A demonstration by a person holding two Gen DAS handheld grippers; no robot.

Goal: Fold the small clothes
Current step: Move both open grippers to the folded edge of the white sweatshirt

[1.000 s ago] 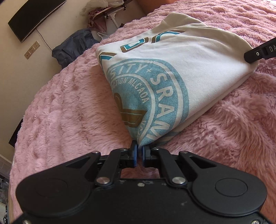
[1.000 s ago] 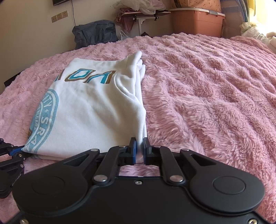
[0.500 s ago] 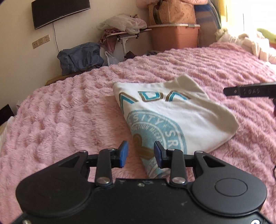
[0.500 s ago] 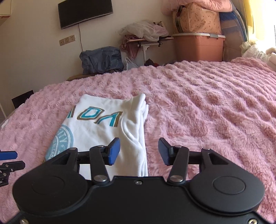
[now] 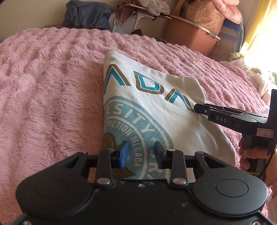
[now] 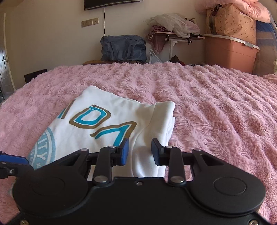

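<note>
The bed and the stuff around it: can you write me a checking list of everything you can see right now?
Surface: fluffy pink blanket covering the bed.
Job's things: white T-shirt with teal and gold print, lying folded on the blanket.
Clutter: pale bundle of fabric at the bed's far right edge.
Grippers: left gripper open over the shirt's round print; right gripper open over the shirt's folded edge; neither holds anything.
Cables: one wire hanging below the wall screen.
Surroundings: dark blue bag, pink storage bin, small table piled with clothes, wall sockets.
</note>
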